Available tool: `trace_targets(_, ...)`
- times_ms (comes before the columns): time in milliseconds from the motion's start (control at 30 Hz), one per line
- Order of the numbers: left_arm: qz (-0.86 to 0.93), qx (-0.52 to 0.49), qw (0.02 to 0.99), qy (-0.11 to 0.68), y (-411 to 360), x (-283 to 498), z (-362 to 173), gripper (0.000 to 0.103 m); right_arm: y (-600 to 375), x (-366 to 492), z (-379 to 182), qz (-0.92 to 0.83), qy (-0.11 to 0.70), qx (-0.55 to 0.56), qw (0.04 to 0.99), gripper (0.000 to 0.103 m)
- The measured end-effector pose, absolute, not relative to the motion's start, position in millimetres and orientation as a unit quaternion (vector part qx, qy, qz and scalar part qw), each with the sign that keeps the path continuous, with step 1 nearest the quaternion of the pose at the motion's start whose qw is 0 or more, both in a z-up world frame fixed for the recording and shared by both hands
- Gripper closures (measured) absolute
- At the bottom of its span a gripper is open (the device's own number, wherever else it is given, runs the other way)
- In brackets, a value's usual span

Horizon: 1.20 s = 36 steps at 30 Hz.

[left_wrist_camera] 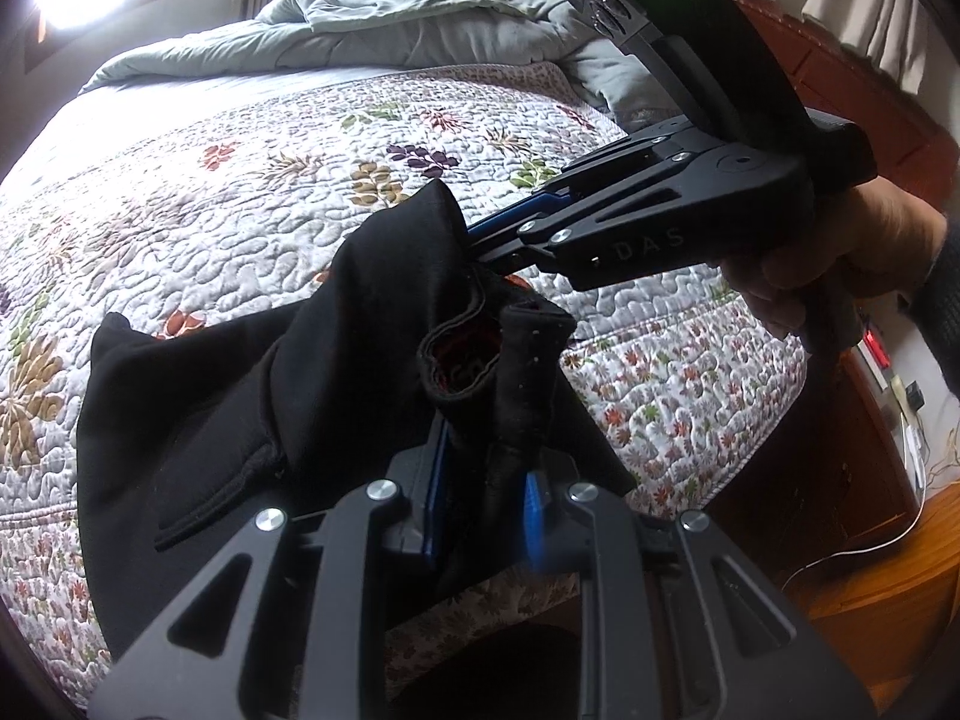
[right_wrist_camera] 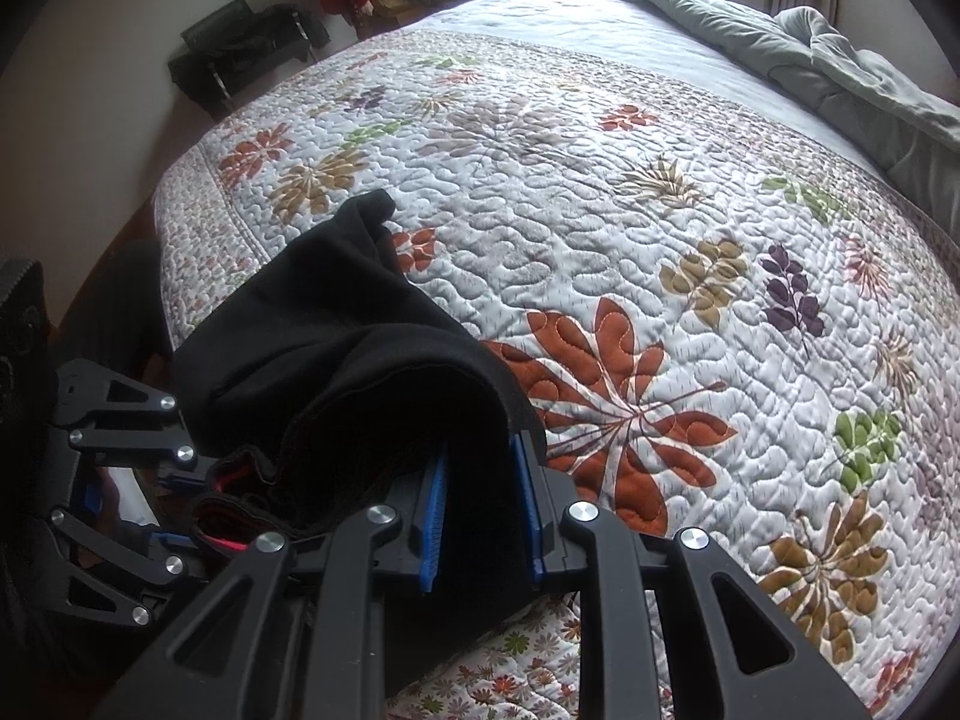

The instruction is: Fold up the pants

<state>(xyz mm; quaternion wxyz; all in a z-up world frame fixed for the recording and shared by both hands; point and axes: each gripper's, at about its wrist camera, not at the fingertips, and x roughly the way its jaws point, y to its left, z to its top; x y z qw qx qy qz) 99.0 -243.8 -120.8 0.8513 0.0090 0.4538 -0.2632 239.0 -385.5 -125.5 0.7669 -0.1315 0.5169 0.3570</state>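
Black pants [left_wrist_camera: 252, 396] hang bunched over the near edge of the bed, with the waistband opening [left_wrist_camera: 462, 360] showing a red lining. My left gripper [left_wrist_camera: 480, 480] is shut on the waistband fabric between its blue pads. My right gripper [left_wrist_camera: 480, 240] comes in from the right in the left wrist view and is shut on the same waistband a little farther along. In the right wrist view the pants [right_wrist_camera: 336, 348] drape over my right gripper [right_wrist_camera: 480, 498], which clamps a fold of cloth. The left gripper [right_wrist_camera: 174, 480] shows at the left edge, pinching the waistband.
The bed carries a floral quilt [left_wrist_camera: 270, 180] [right_wrist_camera: 660, 210], with a crumpled grey-green duvet [left_wrist_camera: 420, 24] [right_wrist_camera: 840, 54] at the far end. A wooden headboard [left_wrist_camera: 840, 78] and nightstand [left_wrist_camera: 870, 570] stand to the right. A dark bench [right_wrist_camera: 240, 54] sits beyond the bed's far corner.
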Motion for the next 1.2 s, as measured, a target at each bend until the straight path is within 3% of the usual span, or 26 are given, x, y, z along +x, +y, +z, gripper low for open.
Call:
trace_targets(133, -0.272, 0.008, 0.848, 0.455, -239.8, 96.8, -120.8, 0.075, -394.8, 236.4, -125.6, 0.345, 0.527, -0.095, 0.771, 0.078)
trace_targets(200, -0.280, 0.001, 0.847, 0.452, -233.3, 94.2, -119.1, 0.065, -402.4, 235.6, -125.5, 0.336, 0.537, -0.059, 0.772, 0.075)
trace_targets(333, -0.289, -0.010, 0.845, 0.450, -220.2, 88.4, -114.7, 0.057, -423.3, 227.0, -130.7, 0.319, 0.566, 0.037, 0.760, 0.060)
trace_targets(433, -0.302, -0.020, 0.844, 0.443, -211.4, 81.6, -109.5, 0.045, -441.8, 215.3, -138.1, 0.294, 0.577, 0.090, 0.757, 0.057)
trace_targets(600, -0.328, -0.036, 0.850, 0.410, -191.7, 69.0, -92.6, 0.024, -484.8, 196.6, -153.5, 0.262, 0.565, 0.253, 0.740, 0.033)
trace_targets(633, -0.327, -0.038, 0.852, 0.408, -187.6, 68.3, -91.2, 0.024, -492.4, 190.1, -158.1, 0.265, 0.553, 0.299, 0.731, 0.024)
trace_targets(667, -0.326, -0.041, 0.852, 0.408, -183.0, 68.1, -90.5, 0.024, -495.5, 185.1, -162.6, 0.269, 0.543, 0.328, 0.724, 0.022)
trace_targets(833, -0.303, -0.047, 0.856, 0.417, -151.4, 78.2, -96.5, 0.022, -486.3, 169.8, -193.2, 0.291, 0.528, 0.392, 0.695, 0.022)
trace_targets(1200, -0.264, -0.112, 0.840, 0.460, -79.3, 115.1, -132.9, 0.017, -465.7, 194.0, -220.4, 0.307, 0.548, 0.407, 0.664, 0.018)
